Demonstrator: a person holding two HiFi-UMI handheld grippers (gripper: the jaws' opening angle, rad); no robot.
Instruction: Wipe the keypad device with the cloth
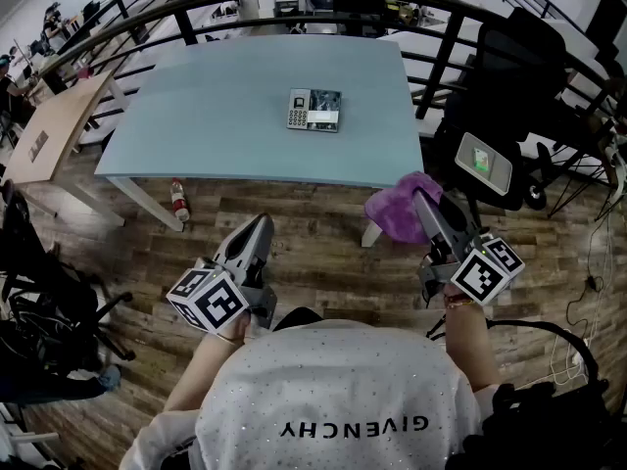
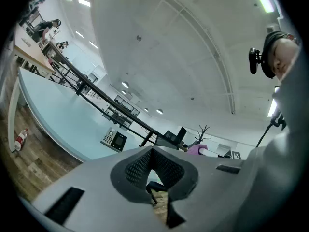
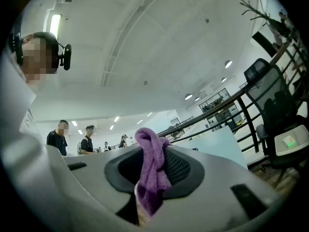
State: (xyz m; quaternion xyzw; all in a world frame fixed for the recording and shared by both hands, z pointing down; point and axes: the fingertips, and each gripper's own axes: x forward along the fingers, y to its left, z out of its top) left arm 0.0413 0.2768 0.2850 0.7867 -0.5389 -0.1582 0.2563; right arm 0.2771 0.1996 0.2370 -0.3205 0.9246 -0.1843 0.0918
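Pinching cloth (image 3: pixel 150 170) in right claw (image 1: pixel 423 204) ready for wiping, left claw (image 1: pixel 261 223) closed empty, both short of tabletop (image 1: pixel 216 116) bearing keypad device (image 1: pixel 313 110).

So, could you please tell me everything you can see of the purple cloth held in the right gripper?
The purple fluffy cloth looks like soft towelling, bunched rather than spread. The right gripper is shut on it: a fold sticks up past the jaw tips and the rest hangs down between the jaws. In the head view it is held in the air by the near right corner of the pale blue table, with only the gripper touching it.
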